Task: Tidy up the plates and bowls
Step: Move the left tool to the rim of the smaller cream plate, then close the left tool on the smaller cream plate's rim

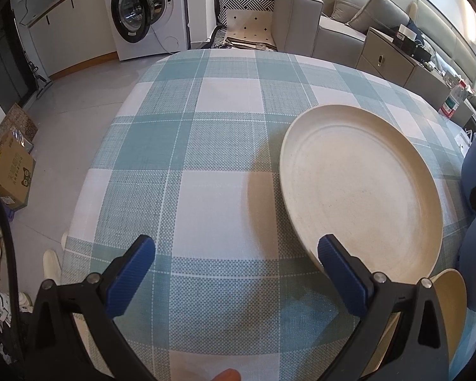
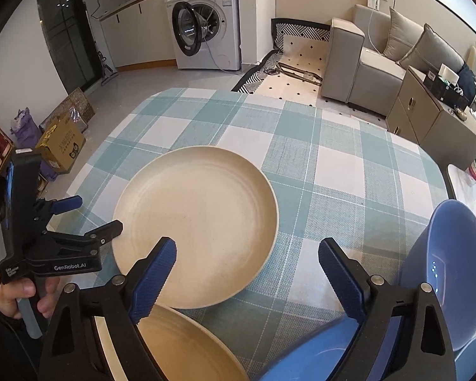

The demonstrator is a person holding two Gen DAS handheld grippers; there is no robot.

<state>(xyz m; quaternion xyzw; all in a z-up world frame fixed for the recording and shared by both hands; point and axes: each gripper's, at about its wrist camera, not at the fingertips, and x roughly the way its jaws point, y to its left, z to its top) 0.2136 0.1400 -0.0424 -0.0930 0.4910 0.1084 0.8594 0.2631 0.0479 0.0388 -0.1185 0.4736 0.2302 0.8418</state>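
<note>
A large cream plate [image 1: 361, 187] lies on the checked tablecloth; it also shows in the right wrist view [image 2: 200, 228]. A second cream plate [image 2: 190, 349] lies nearer, under my right gripper's left finger; its edge shows in the left wrist view [image 1: 450, 298]. A blue bowl [image 2: 453, 273] stands at the right, with another blue dish [image 2: 311, 355] in front of it. My left gripper [image 1: 236, 281] is open and empty, its right finger over the large plate's near rim; it also shows in the right wrist view [image 2: 95, 219]. My right gripper [image 2: 247, 279] is open and empty above the table.
The table with the teal and white checked cloth [image 1: 206, 158] has its far and left edges in view. Beyond it are a washing machine [image 2: 206, 25], a grey sofa [image 2: 365, 63], a cabinet [image 2: 428, 114] and a cardboard box [image 2: 63, 146] on the floor.
</note>
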